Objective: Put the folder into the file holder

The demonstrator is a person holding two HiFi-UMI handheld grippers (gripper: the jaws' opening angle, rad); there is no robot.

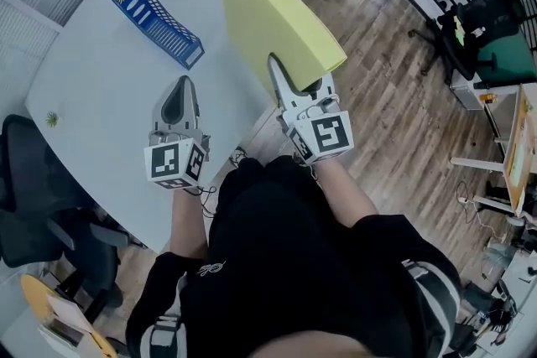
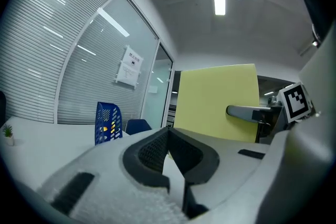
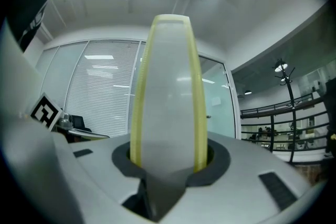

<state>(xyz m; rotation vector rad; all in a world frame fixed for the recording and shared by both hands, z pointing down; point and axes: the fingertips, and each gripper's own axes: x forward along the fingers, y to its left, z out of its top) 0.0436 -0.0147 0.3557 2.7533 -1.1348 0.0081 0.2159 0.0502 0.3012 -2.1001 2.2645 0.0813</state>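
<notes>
Our right gripper (image 1: 277,70) has its jaws pinched on the near edge of the yellow folder (image 1: 273,8), up in the air by the table (image 1: 92,105) — well apart from the blue file holder (image 1: 153,15). Our left gripper (image 1: 182,84) has its jaws closed on nothing. The folder looks light, thick and stiff — held by one edge, it may tip

Yellow folder (image 3: 167,97) edge-on, upright — clamped between the jaws

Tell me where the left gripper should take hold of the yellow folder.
Take the folder by its near edge, above the right gripper, coming edge-on from the person's side. It stands upright, broad face toward the left gripper, so only the thin edge fits its jaws, now shut.
</notes>
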